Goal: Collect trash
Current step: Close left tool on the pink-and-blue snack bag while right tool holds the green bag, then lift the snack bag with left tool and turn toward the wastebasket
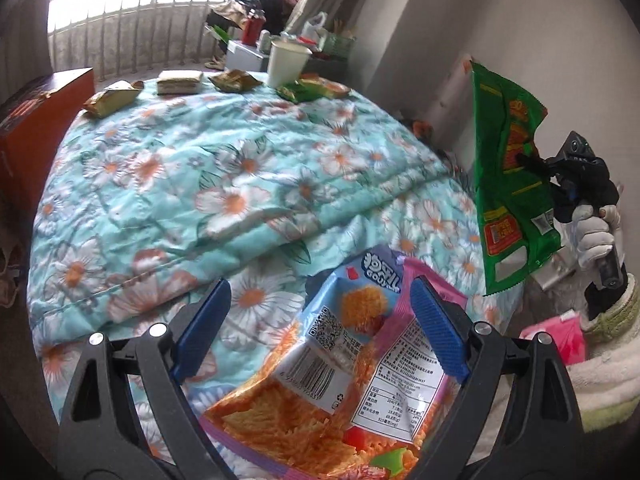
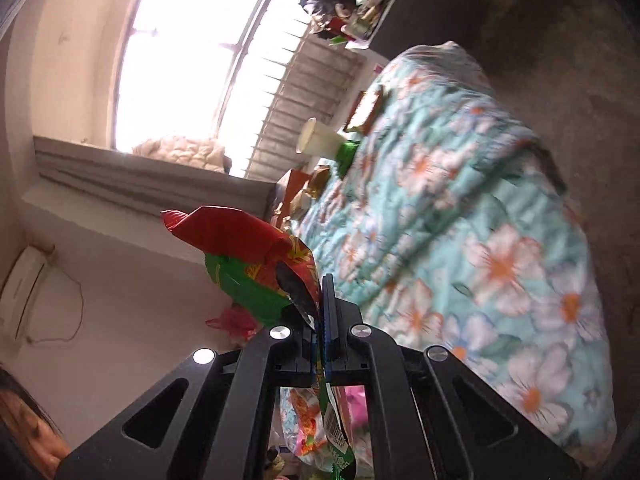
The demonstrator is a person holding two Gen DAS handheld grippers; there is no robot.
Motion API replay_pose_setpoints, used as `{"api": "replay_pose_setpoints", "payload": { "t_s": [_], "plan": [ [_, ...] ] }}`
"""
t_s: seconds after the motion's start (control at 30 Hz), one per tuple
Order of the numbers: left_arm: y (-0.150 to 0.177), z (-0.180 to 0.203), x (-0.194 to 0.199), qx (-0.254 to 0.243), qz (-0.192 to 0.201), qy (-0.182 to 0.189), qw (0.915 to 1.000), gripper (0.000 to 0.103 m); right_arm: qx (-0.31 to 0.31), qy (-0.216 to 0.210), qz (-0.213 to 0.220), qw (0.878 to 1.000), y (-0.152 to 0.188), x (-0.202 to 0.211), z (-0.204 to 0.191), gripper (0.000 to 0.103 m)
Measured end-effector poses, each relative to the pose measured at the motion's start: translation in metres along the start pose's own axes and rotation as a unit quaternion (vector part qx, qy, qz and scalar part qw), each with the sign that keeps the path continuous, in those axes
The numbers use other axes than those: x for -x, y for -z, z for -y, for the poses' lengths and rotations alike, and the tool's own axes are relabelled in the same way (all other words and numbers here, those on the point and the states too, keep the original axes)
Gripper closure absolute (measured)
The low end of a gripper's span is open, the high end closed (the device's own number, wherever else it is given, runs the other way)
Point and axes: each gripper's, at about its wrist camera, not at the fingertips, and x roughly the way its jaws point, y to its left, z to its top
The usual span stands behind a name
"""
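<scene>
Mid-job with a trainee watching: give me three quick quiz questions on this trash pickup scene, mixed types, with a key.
1. True or false: the right tool is shut on the green snack bag.
2. What white item stands at the floral quilt's far end? A) paper cup B) bowl C) bottle
3. What lies between the left tool's open fingers?

Key: 1 true. 2 A, the paper cup. 3 An orange and blue snack bag.
</scene>
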Motion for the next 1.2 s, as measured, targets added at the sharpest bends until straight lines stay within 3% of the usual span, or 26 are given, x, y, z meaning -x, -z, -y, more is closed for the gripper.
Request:
{"api": "replay_pose_setpoints", "payload": {
  "t_s": [0.17, 0.27, 0.43, 0.67, 0.8, 0.9, 1.0, 1.07, 1.1, 1.2],
  "plan": [
    [0.001, 0.019, -0.041, -0.069, -0.105, -0.005, 0.9921, 0.042, -0.067, -0.015, 0.036, 0.997, 0.034, 0.023, 0.051, 0.1],
    [0.002, 0.02, -0.058, -0.084, -0.146, -0.014, 0.9857, 0.05, -0.081, -0.021, 0.048, 0.995, 0.044, 0.022, 0.06, 0.1],
    [0.006, 0.019, -0.057, -0.079, -0.16, -0.025, 0.9836, 0.081, -0.078, -0.012, 0.051, 0.996, 0.047, 0.026, 0.065, 0.1],
    [0.013, 0.024, -0.036, -0.032, -0.121, -0.029, 0.9917, 0.097, -0.074, -0.022, 0.054, 0.996, 0.047, 0.029, 0.063, 0.1],
    [0.004, 0.012, -0.018, 0.053, -0.058, -0.025, 0.9966, 0.099, -0.077, -0.034, 0.062, 0.995, 0.049, 0.031, 0.062, 0.1],
    [-0.003, -0.007, -0.013, 0.133, -0.004, -0.048, 0.99, 0.099, -0.08, -0.039, 0.064, 0.994, 0.051, 0.032, 0.065, 0.1],
    [0.002, -0.022, -0.025, 0.186, -0.022, -0.051, 0.9809, 0.09, -0.085, -0.039, 0.062, 0.994, 0.055, 0.033, 0.068, 0.1],
    [0.007, -0.026, -0.029, 0.203, -0.038, -0.045, 0.9773, 0.068, -0.086, -0.04, 0.063, 0.993, 0.056, 0.034, 0.069, 0.1],
    [0.009, -0.026, -0.029, 0.208, -0.043, -0.043, 0.9763, 0.063, -0.085, -0.04, 0.064, 0.994, 0.056, 0.035, 0.069, 0.1],
    [0.014, -0.031, -0.028, 0.228, -0.051, -0.019, 0.9721, 0.057, -0.086, -0.04, 0.065, 0.993, 0.056, 0.036, 0.071, 0.1]
  ]
}}
